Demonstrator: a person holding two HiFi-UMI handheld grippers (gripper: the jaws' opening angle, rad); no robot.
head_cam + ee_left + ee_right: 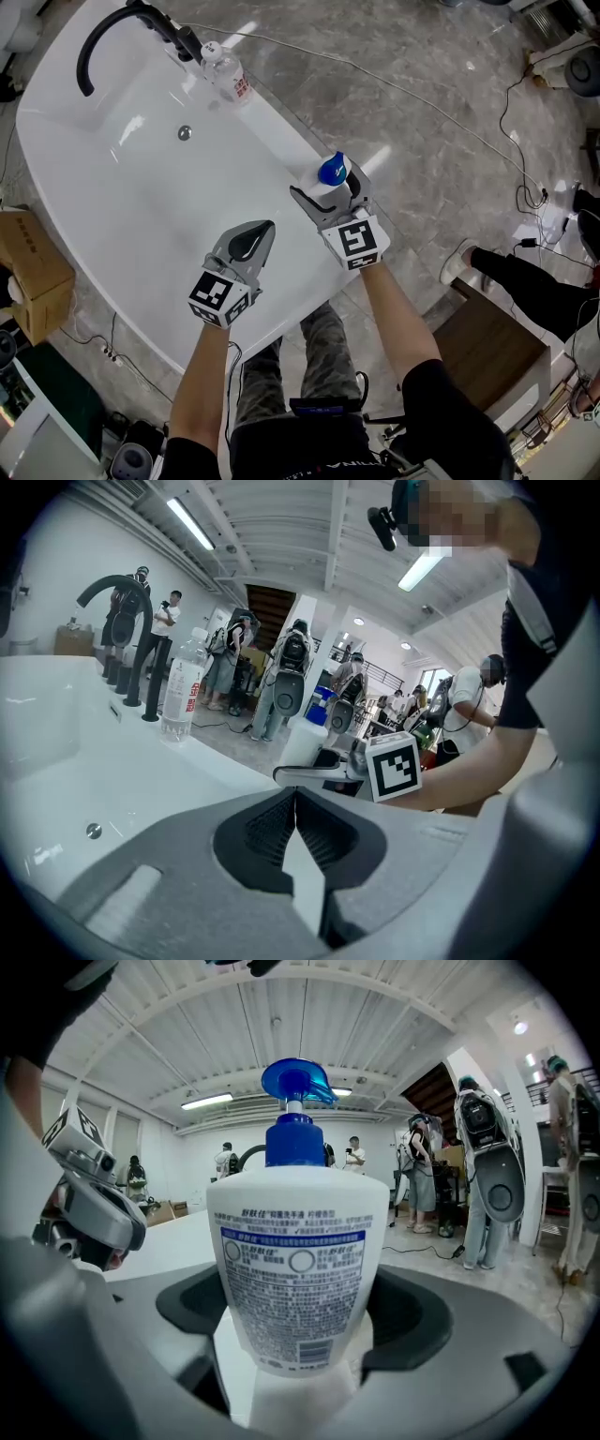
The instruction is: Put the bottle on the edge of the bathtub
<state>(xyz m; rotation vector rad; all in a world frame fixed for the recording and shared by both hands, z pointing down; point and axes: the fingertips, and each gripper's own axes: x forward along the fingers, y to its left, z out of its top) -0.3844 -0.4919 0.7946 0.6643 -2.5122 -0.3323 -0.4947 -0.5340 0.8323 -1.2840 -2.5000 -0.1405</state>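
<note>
Bottle: a white pump bottle (298,1260) with a blue pump head, upright at the near right rim of the bathtub (112,187), with printed label panels facing the right gripper's camera.
Right gripper: the right gripper (330,199) has its fingers closed around the bottle's lower body, one on each side, with the pump head sticking up above them.
Left gripper: the left gripper (295,799) hangs over the tub's inside, fingers shut together and holding nothing.
Base: whether the base already rests on the rim cannot be told.
Handling: rigid plastic, probably smooth and a bit slippery. It likely carries some weight if filled. The tall pump makes it top-heavy, so it could tip on a narrow, rounded rim.
Where to hold: low on the broad body, as now. The pump head should be avoided, since it could press down or turn.
Also on the rim: a clear water bottle (228,75) stands by the black faucet (122,28), well apart from the pump bottle.
</note>
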